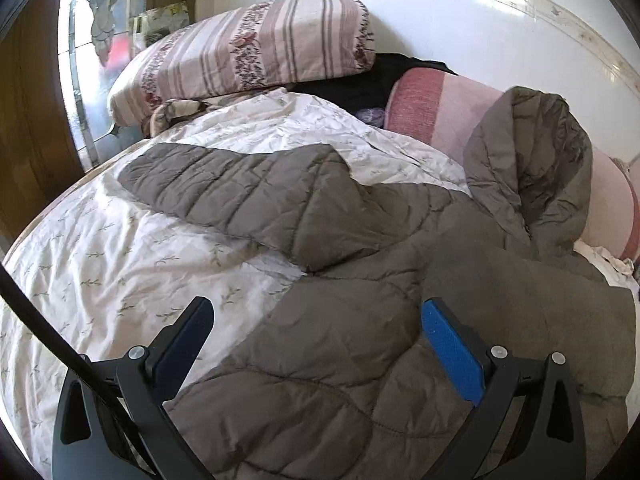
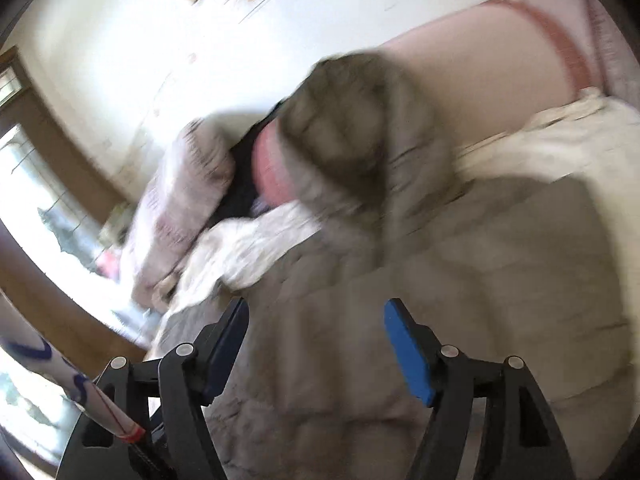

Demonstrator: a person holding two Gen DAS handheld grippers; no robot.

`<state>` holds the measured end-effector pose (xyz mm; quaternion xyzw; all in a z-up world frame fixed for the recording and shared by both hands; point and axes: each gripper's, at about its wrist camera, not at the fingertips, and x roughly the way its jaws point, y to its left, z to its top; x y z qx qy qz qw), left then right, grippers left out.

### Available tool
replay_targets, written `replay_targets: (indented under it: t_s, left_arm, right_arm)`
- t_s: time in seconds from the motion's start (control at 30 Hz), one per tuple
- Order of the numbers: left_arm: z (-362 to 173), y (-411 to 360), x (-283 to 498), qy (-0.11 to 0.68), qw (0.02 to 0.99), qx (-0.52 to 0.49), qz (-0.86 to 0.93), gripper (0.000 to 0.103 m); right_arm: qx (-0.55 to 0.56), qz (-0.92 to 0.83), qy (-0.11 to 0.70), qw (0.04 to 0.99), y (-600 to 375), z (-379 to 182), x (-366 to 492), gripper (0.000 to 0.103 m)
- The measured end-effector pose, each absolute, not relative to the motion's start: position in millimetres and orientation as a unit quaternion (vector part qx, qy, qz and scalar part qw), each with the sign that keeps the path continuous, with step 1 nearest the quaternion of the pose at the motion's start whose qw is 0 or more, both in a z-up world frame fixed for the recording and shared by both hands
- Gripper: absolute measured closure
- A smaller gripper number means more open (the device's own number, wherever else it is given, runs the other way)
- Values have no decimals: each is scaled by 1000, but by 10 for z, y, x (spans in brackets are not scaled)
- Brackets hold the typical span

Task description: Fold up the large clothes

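Coat spread out, nothing gripped yet.
Coat lies flat across the bed, sleeve out for folding; left hand-held gripper and right hand-held gripper hover, jaws apart.

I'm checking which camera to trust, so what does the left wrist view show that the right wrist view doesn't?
Only the left wrist view shows the jacket's sleeve spread sharply over the floral quilt. Only the right wrist view, which is motion-blurred, shows a white rod with blue marks. Both show the grey jacket, its hood, the striped pillow and open fingers.
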<state>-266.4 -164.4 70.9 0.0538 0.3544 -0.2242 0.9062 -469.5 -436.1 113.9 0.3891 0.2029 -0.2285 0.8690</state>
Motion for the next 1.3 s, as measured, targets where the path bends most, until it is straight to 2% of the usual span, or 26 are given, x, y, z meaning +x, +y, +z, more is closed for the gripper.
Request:
replay_targets:
  t_s: [0.1, 0.17, 0.33, 0.53, 0.63, 0.83, 1.0, 1.03, 1.07, 1.2, 1.3]
  left_arm:
    - [698, -1755, -2669, 351, 902, 60, -242, 0]
    - [658, -1899, -2658, 356, 892, 74, -267, 0]
    - [346, -2293, -2587, 411, 844, 127, -321, 0]
    - [181, -2411, -2545, 428, 834, 148, -316, 0]
    - [170, -2423, -2560, 423, 835, 153, -317, 0]
    - [309, -2291, -2574, 413, 845, 115, -320, 0]
    - [319, -2281, -2557, 416, 843, 112, -322, 0]
    - [299, -2292, -2555, 420, 841, 114, -322, 0]
    - [262, -2308, -2542, 428, 836, 116, -322, 0]
    - [224, -2341, -2556, 430, 833, 131, -321, 0]
    - [238, -2340, -2573, 427, 834, 133, -324, 0]
  right_arm:
    - [377, -326, 217, 840, -4601, 1071, -4949, 32]
    - [371, -383, 244, 810, -4782, 904, -5079, 60]
    - [403, -443, 297, 744, -5149, 404, -5322, 76]
    - [408, -459, 329, 717, -5238, 195, -5372, 77]
    - [381, -477, 339, 716, -5157, 329, -5315, 75]
    - [327, -409, 341, 781, -4717, 644, -4889, 73]
    - [294, -353, 382, 802, -4356, 518, -4458, 73]
    - [276, -357, 393, 801, -4297, 479, -4391, 70]
    - [268, -361, 400, 799, -4267, 429, -4363, 66]
    - [248, -368, 421, 791, -4255, 241, -4280, 65]
    - [253, -367, 415, 793, -4248, 332, -4311, 65]
